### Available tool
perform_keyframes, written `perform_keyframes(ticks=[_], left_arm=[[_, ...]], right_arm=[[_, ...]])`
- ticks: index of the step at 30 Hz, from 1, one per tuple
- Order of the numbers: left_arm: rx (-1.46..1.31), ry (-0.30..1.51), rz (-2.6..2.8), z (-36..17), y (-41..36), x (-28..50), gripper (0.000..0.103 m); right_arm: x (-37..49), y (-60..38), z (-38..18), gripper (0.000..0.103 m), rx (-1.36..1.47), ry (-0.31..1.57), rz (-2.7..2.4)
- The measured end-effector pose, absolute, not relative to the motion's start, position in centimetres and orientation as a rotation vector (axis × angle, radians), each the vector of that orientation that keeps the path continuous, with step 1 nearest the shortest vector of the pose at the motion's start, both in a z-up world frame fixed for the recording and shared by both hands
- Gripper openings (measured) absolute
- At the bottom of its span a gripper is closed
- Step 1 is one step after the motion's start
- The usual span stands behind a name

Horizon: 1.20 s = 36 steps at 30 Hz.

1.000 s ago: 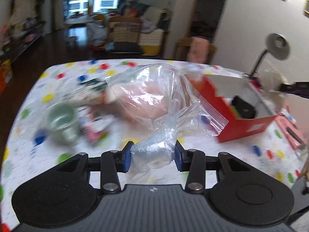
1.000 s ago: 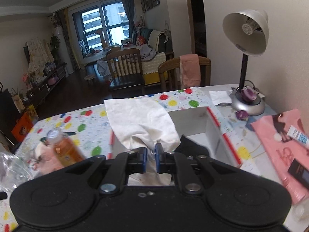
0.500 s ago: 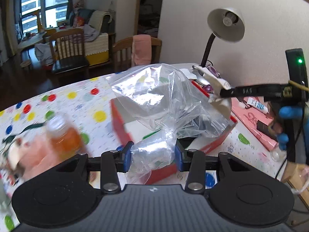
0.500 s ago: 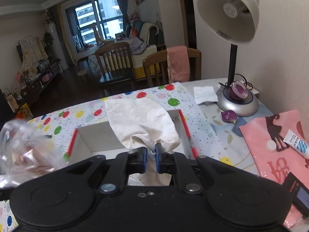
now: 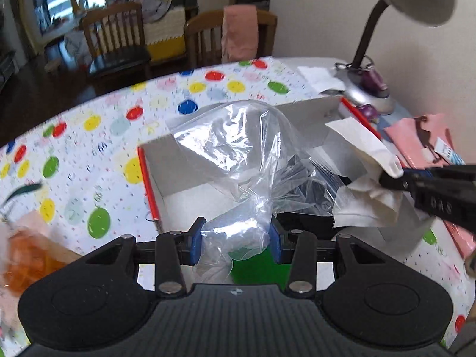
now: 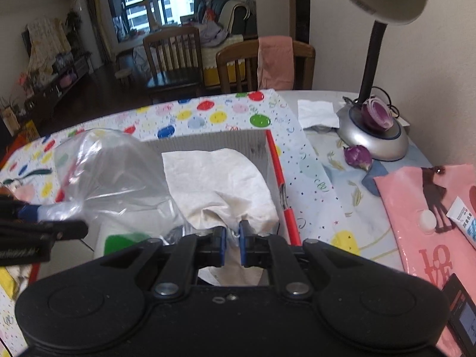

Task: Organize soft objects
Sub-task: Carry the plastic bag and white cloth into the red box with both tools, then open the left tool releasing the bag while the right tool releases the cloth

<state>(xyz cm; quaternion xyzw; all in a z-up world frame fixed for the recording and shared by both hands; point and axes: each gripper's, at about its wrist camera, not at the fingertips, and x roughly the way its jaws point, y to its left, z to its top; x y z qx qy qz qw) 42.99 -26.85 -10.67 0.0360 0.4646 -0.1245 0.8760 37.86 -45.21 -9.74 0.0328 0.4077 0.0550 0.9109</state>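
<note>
- The red-edged cardboard box (image 5: 184, 163) sits open on the dotted tablecloth (image 5: 98, 125) and serves as the landmark.
- The left gripper (image 5: 236, 239) is clamped on the bunched neck of a clear plastic bag (image 5: 238, 148), pads partly apart with the crumpled film filling the gap; the bag billows above the box's open top.
- The right gripper (image 6: 231, 242) is nearly closed, pinching a white cloth (image 6: 226, 178) that hangs over the box interior, toward its right wall.
- In the left wrist view, the right gripper reaches in from the box's right side, cloth draped at its tip.
- A desk lamp (image 6: 372, 136) stands beyond the box's right side; a pink bag (image 6: 422, 208) lies right of the box.
</note>
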Motion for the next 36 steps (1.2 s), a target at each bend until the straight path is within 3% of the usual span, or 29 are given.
perform_keyframes(ticks=[15,18,21,23,25,27,29,36], left_arm=[[0.178,1.074,-0.236,-14.9,-29.3,45.5,0.042],[0.214,1.085,-0.222,-15.3,-29.8,45.6,0.044],[0.262,1.087,-0.223,-15.6,-30.5,45.3,0.05],[0.278,1.086,-0.235,-15.5,-30.9,45.1,0.06],[0.292,1.057,-0.241,-15.0,-31.1,44.5,0.077],[0.287,1.032,-0.259,-14.4,-31.1,43.9,0.083],[0.282,1.024,-0.267,-13.8,-30.9,43.2,0.083],[0.178,0.966,-0.325,-10.6,-28.1,39.9,0.083]], right_arm=[[39.7,-44.3,-13.6,0.009,0.025,0.963,0.144],[39.9,-43.9,-14.4,0.013,0.023,0.991,0.144],[39.7,-43.5,-14.7,0.023,0.005,1.0,0.155],[39.5,-43.4,-14.6,0.036,0.004,0.994,0.166],[39.4,-43.4,-14.3,0.045,0.0,0.989,0.165],[39.2,-43.5,-14.2,0.052,0.0,0.98,0.18],[38.9,-43.5,-13.9,0.064,0.001,0.971,0.186],[37.0,-44.3,-11.2,0.077,0.062,0.901,0.196]])
